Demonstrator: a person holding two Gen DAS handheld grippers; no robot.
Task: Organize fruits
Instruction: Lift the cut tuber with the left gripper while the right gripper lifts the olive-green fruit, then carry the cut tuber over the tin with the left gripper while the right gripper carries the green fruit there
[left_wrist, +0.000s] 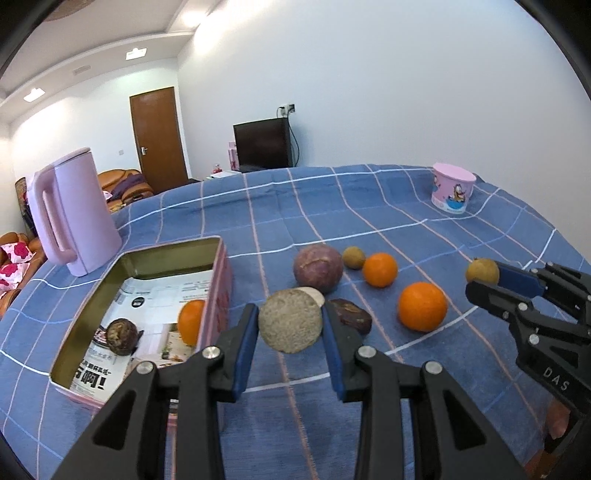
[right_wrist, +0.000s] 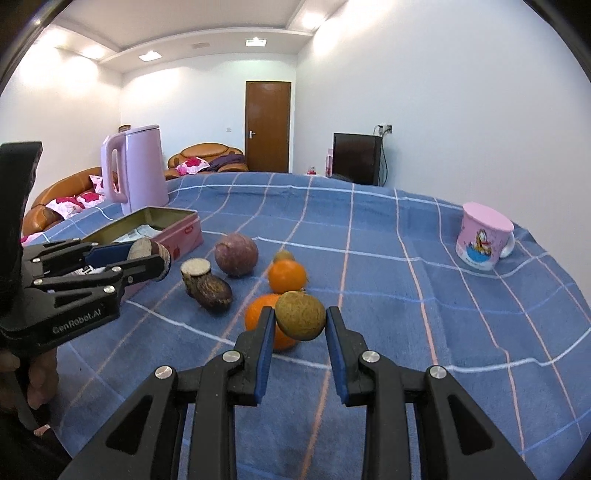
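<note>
My left gripper (left_wrist: 290, 310) is shut on a round beige cut root piece (left_wrist: 290, 325), held above the cloth just right of the open pink tin (left_wrist: 218, 280). Inside the tin lie an orange (left_wrist: 191, 321) and a dark passion fruit (left_wrist: 121, 336) on printed paper. My right gripper (right_wrist: 301, 312) is shut on a small brown longan (right_wrist: 301, 321), lifted over an orange (right_wrist: 258, 315). On the cloth lie a purple passion fruit (right_wrist: 236, 254), a second orange (right_wrist: 287, 276), a small longan (right_wrist: 283, 255) and a dark root piece (right_wrist: 205, 282).
A pink kettle (left_wrist: 72, 214) stands behind the tin at the left. A pink cartoon cup (right_wrist: 484, 236) sits at the far right of the blue checked tablecloth (right_wrist: 406, 332). A person's hand (right_wrist: 37, 384) holds the left gripper's handle.
</note>
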